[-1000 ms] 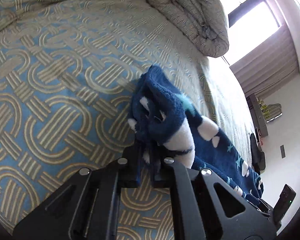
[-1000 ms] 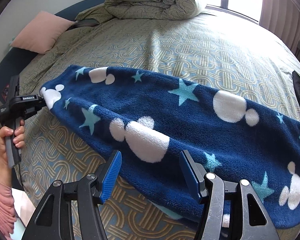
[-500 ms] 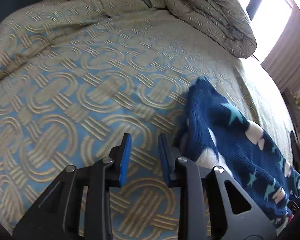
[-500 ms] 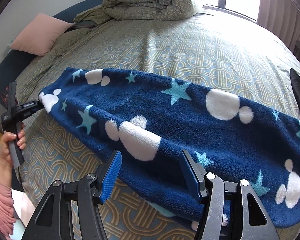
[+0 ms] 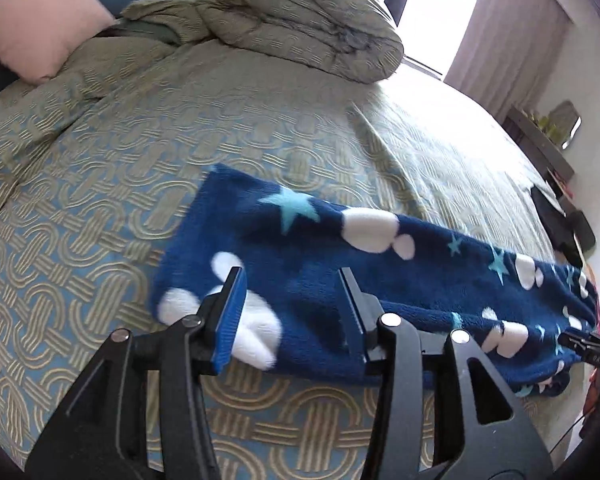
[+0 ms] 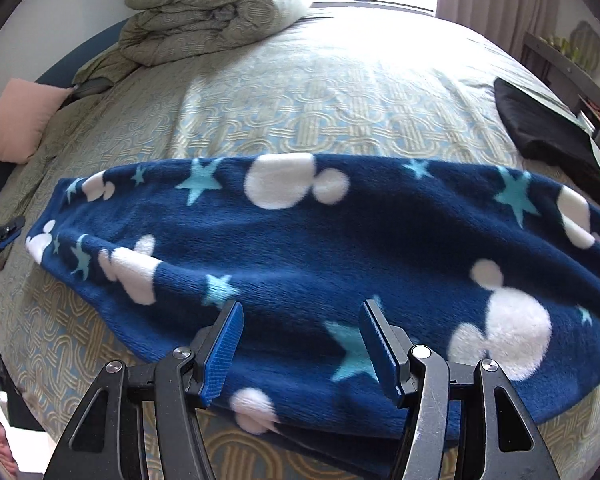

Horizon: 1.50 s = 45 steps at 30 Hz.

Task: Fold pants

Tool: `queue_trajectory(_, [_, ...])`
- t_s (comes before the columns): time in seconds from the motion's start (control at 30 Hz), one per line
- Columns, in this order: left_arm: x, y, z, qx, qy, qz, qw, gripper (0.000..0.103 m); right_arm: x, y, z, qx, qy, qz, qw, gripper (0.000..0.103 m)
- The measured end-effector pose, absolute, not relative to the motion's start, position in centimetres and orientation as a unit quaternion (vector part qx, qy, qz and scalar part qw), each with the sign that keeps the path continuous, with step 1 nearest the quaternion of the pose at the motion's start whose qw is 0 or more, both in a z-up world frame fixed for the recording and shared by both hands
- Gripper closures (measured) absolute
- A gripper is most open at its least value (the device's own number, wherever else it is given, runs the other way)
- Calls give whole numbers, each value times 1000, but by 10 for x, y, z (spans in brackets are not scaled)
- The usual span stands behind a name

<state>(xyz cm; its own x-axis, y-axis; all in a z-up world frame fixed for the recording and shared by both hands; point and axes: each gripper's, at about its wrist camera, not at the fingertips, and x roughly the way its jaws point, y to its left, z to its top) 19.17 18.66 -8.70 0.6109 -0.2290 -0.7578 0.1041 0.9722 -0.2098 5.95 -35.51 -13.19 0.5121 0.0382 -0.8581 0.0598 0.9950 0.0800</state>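
Pants [image 6: 320, 248] lie lengthwise on the bed [image 6: 340, 92], folded in half. Left gripper [image 5: 292, 312] jaws opening, nothing clamped; right gripper [image 6: 300, 344] jaws apart, empty. Risk: plush fleece could slip or bunch if gripped shallowly, skewing the next fold.

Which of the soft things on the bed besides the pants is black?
The flat folded black cloth at the bed's right edge, beyond the blue star-print pants. The pillow is pink, and the rolled duvet is olive-beige.
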Motion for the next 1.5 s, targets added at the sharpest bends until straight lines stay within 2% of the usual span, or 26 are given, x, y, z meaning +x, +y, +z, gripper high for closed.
queue_trajectory(0.17, [206, 136, -104, -28, 467, -114, 877, 55, 39, -391, -149, 66, 513, -46, 855, 42])
queue_trajectory(0.3, [200, 109, -101, -22, 472, -137, 871, 55, 13, -403, -137, 81, 488, -39, 868, 42])
queue_trajectory(0.57, [180, 75, -102, 1, 478, -162, 863, 52, -31, -370, -146, -32, 493, -8, 870, 42])
queue_trajectory(0.73, [180, 76, -100, -9, 484, -153, 861, 52, -16, -373, -159, -20, 476, -34, 879, 43])
queue_trajectory(0.77, [181, 77, -100, -9, 485, -149, 862, 52, -10, -374, -161, -21, 475, -41, 879, 48])
queue_trajectory(0.8, [181, 79, -99, -9, 485, -144, 863, 52, -8, -374, -164, -24, 476, -47, 878, 86])
queue_trajectory(0.83, [181, 82, -99, -10, 485, -138, 864, 52, -8, -375, -166, -21, 479, -46, 876, 96])
queue_trajectory(1.07, [202, 103, -105, -21, 489, -92, 867, 52, -49, -397, -148, 36, 484, -18, 874, 98])
queue_trajectory(1.1, [205, 106, -107, -27, 490, -87, 867, 52, -52, -399, -152, 42, 493, -21, 869, 101])
queue_trajectory(1.23, [216, 119, -114, -51, 500, -67, 862, 52, -57, -408, -164, 64, 521, -20, 851, 100])
queue_trajectory(1.33, [218, 127, -115, -60, 503, -62, 860, 52, -57, -414, -150, 90, 493, -11, 865, 94])
queue_trajectory(1.37, [218, 128, -115, -60, 503, -61, 860, 52, -57, -412, -143, 87, 481, -4, 872, 86])
queue_trajectory(1.43, [219, 130, -114, -61, 500, -60, 862, 52, -52, -402, -136, 65, 467, 7, 882, 59])
queue_trajectory(1.5, [220, 130, -114, -62, 499, -59, 863, 48, -49, -390, -136, 28, 459, 0, 888, 48])
